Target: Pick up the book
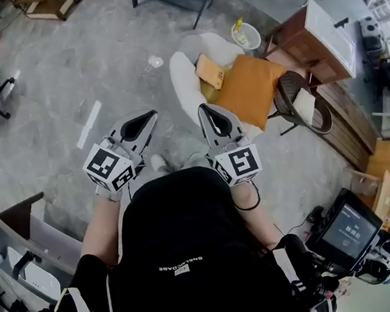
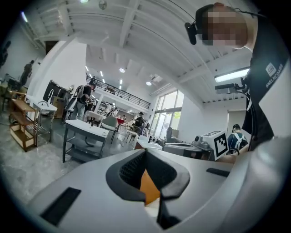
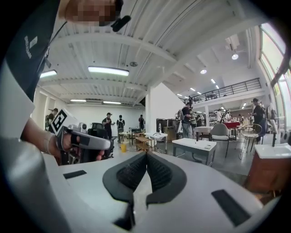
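- Grey concrete floor (image 1: pixel 68 82) fills most of the head view, with a white armchair (image 1: pixel 184 76) ahead of you and an orange cushion (image 1: pixel 246 86) leaning in its seat.
- What looks like the book (image 1: pixel 209 71), a small tan rectangle, lies on the chair seat just beside the cushion. At this size its cover cannot be read, so that is a best guess.
- Nothing of the pick-up is done yet. The book rests untouched on the chair, well apart from both tools.
- By my reading, the whole task remains: reach the chair, spread a pair of jaws, close on the book and lift it.
- Your left gripper (image 1: pixel 150 115) is held out in front of your chest, roughly level, and aimed toward the chair. Its jaws are pressed together at the tips with nothing pinched. The orange seen through their gap lies beyond them.
- Your right gripper (image 1: pixel 204 109) sits beside it at a similar height, also about level. Its jaws likewise meet at the tips and carry nothing.
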`<action>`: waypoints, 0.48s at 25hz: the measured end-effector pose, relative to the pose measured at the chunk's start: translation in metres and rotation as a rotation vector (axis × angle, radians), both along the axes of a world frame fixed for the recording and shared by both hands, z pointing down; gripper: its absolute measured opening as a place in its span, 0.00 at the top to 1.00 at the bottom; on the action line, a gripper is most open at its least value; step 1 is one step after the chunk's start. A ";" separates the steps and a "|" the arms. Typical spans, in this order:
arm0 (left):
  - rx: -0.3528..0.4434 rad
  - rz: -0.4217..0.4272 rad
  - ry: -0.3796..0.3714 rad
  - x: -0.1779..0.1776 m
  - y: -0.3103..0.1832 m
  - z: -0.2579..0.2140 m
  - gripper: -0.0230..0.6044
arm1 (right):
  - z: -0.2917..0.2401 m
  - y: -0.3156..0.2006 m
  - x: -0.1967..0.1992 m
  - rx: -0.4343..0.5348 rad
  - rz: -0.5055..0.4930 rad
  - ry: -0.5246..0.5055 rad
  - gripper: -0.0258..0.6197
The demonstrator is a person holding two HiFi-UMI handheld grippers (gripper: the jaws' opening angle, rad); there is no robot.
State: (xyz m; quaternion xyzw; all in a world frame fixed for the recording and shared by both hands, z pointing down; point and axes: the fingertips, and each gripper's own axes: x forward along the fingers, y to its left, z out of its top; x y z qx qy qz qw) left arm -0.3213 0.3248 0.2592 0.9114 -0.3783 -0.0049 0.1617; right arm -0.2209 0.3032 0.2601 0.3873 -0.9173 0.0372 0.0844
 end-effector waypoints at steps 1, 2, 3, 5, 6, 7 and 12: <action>-0.008 0.000 0.006 -0.003 0.001 0.002 0.94 | -0.001 0.001 -0.002 0.003 0.000 -0.013 0.92; -0.012 -0.005 0.007 -0.007 0.000 0.004 0.94 | -0.001 0.001 -0.004 0.010 0.001 -0.016 0.92; -0.014 -0.011 0.008 -0.010 0.000 0.005 0.94 | -0.001 0.000 -0.005 0.016 0.008 -0.015 0.92; -0.022 -0.019 0.026 -0.013 -0.002 0.006 0.94 | -0.001 -0.003 -0.004 0.009 0.034 -0.033 0.92; -0.029 -0.017 0.043 -0.013 -0.004 0.006 0.94 | 0.000 -0.006 -0.002 -0.002 0.047 -0.045 0.92; -0.034 -0.012 0.057 -0.012 -0.006 0.005 0.94 | 0.001 -0.008 0.000 -0.011 0.058 -0.048 0.92; -0.023 0.022 0.066 -0.009 -0.015 0.000 0.94 | 0.008 -0.022 0.005 -0.026 0.107 -0.004 0.92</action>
